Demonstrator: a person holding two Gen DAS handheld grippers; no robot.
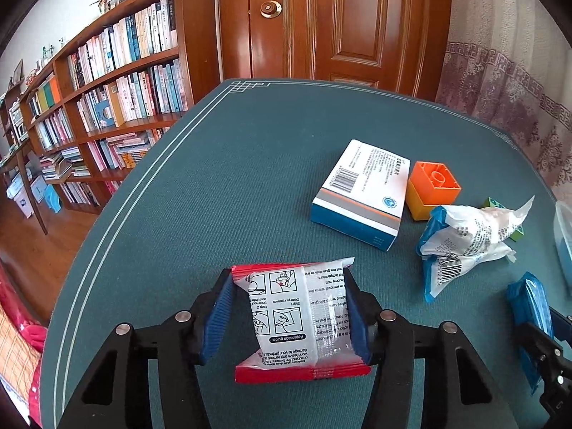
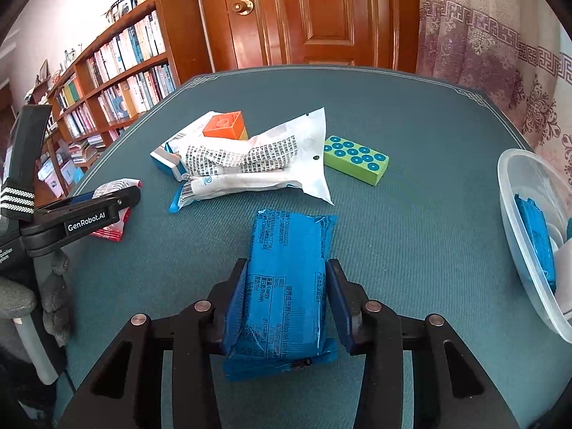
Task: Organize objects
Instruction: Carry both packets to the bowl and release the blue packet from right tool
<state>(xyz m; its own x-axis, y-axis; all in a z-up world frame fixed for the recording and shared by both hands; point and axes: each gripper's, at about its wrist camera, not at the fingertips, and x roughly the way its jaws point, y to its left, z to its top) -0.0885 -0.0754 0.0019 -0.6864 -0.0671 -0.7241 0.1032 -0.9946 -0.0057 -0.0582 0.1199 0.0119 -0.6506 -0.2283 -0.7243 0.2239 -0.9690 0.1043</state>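
Left wrist view: red packet [image 1: 300, 318] is clamped by left gripper [image 1: 289, 312], blue packet [image 2: 286, 286] pinched by right gripper [image 2: 286, 298], both narrowed, on the table [image 2: 411, 214]; grasp step judged done, lift toward clear bowl [image 2: 514, 186] at 3 o'clock needed.

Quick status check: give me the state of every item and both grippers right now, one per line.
Left hand-held gripper: shut on red-and-white packet, on the table.
Right hand-held gripper: shut on blue packet, on the table.
White-and-blue box: lying flat, closed.
Orange block: hollow side up.
White crumpled bag: lying loose.
Green dotted block: lying flat.
Clear plastic bowl: holds a blue packet.
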